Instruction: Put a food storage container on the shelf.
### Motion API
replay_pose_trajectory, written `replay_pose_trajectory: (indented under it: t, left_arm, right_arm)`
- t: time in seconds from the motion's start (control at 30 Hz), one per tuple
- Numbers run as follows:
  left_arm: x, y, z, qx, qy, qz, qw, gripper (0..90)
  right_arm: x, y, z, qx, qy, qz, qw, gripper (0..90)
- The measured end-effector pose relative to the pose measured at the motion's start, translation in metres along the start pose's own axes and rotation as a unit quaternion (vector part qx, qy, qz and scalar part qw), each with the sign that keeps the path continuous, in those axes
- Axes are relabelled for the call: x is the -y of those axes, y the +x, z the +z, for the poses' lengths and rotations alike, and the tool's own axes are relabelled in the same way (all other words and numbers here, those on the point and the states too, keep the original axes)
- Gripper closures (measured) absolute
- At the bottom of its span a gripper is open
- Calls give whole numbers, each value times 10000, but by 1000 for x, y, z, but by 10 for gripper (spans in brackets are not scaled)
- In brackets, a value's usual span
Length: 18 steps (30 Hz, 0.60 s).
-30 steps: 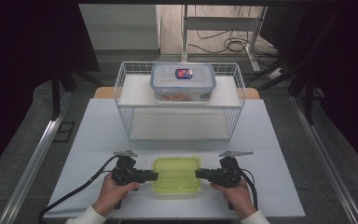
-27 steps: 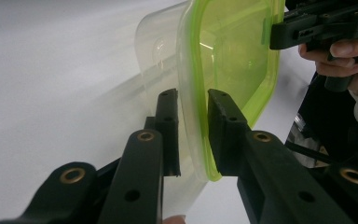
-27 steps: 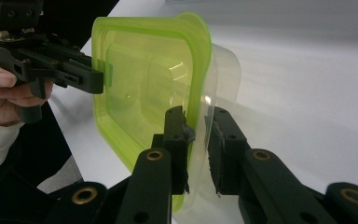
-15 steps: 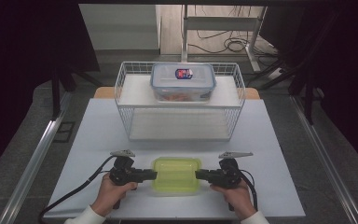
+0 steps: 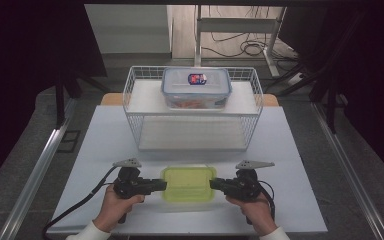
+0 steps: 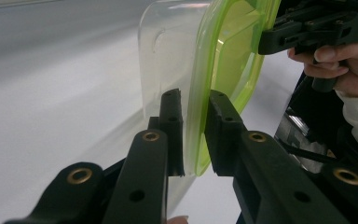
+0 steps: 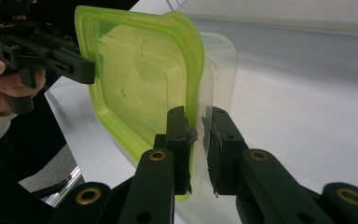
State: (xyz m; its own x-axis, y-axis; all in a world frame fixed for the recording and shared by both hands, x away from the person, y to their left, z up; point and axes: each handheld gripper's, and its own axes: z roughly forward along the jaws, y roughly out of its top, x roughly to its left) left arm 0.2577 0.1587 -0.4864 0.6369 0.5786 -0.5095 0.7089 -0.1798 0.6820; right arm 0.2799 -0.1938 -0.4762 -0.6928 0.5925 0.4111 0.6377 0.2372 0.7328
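Observation:
A clear container with a lime-green lid (image 5: 187,183) lies on the white table near its front edge. My left gripper (image 5: 162,185) is at its left end and my right gripper (image 5: 214,184) at its right end. In the left gripper view the jaws (image 6: 193,135) are shut on the green lid's rim (image 6: 228,60), one pad on each side. The right gripper view shows the same at the other end: the jaws (image 7: 199,140) pinch the rim of the container (image 7: 140,79). Each gripper view has the other hand and its gripper beyond the container.
A white wire basket (image 5: 192,112) stands at the back middle of the table (image 5: 105,150). A clear box with a blue-rimmed lid (image 5: 196,87) sits at the basket's far side. Metal rails run along both sides of the table.

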Motion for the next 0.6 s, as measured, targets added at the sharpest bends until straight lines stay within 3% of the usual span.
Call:
replay_pose_trajectory:
  t: [0.33, 0.6]
  left_arm:
    - [-10, -5, 0, -39, 25, 144, 9999, 786]
    - [-16, -2, -6, -7, 4, 111, 9999, 789]
  right_arm:
    - [-8, 0, -6, 93, 17, -146, 9998, 794]
    - [-19, 3, -5, 83, -22, -221, 9997, 794]
